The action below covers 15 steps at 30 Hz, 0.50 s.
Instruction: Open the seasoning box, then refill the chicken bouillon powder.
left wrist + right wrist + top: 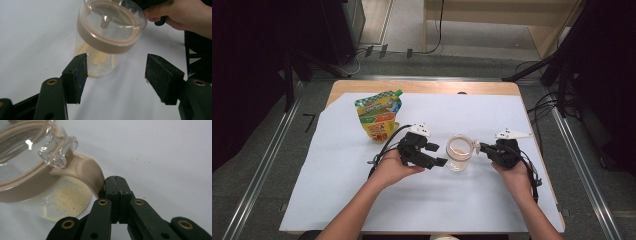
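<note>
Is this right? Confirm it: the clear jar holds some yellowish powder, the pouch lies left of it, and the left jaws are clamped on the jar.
Not quite. The left gripper is open: in the left gripper view its pads stand apart before the jar, not pressing it. The jar does hold yellowish powder, and the pouch lies left of it.

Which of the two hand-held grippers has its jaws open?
The left hand-held gripper: its pads stand apart beside the clear jar, touching nothing. The right hand-held gripper is shut by the jar's tan handle.

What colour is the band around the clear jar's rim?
Beige-brown band on the jar; left gripper view shows it best.
</note>
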### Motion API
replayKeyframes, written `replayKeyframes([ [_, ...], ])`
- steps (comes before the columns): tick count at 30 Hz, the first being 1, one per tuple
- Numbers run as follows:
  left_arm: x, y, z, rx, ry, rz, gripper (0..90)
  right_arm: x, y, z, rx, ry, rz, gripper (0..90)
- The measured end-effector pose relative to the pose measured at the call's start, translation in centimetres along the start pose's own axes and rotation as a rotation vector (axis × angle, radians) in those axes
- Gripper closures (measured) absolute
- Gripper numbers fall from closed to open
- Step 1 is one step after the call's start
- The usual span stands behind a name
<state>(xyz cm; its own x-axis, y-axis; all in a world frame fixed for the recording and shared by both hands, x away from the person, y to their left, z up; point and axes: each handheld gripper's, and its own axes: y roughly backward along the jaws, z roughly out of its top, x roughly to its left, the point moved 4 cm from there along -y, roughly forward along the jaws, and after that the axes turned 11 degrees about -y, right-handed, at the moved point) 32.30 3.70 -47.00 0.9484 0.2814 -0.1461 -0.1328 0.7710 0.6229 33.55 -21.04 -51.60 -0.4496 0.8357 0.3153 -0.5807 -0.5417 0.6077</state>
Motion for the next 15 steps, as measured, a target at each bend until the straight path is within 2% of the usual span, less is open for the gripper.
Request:
replayKeyframes([
  [3,0.4,-0.4,0.1,0.010,-0.007,-0.036,29.3,0.3,-0.2,-0.1,0.012,0.019,0.000,90.0],
  [7,0.4,-0.7,0.3,0.007,-0.033,-0.016,25.0,0.3,-0.1,0.1,0.003,0.005,0.017,90.0],
  [10,0.6,-1.2,0.5,0.030,-0.067,0.022,24.9,0.3,-0.1,0.1,0.002,0.004,0.014,90.0],
  [14,0.6,-1.8,0.8,0.038,-0.087,0.046,24.8,0.3,-0.1,0.0,0.005,0.006,0.010,90.0],
  [15,0.5,-2.1,0.9,0.035,-0.090,0.038,24.4,0.3,-0.1,0.0,0.005,0.005,0.011,90.0],
])
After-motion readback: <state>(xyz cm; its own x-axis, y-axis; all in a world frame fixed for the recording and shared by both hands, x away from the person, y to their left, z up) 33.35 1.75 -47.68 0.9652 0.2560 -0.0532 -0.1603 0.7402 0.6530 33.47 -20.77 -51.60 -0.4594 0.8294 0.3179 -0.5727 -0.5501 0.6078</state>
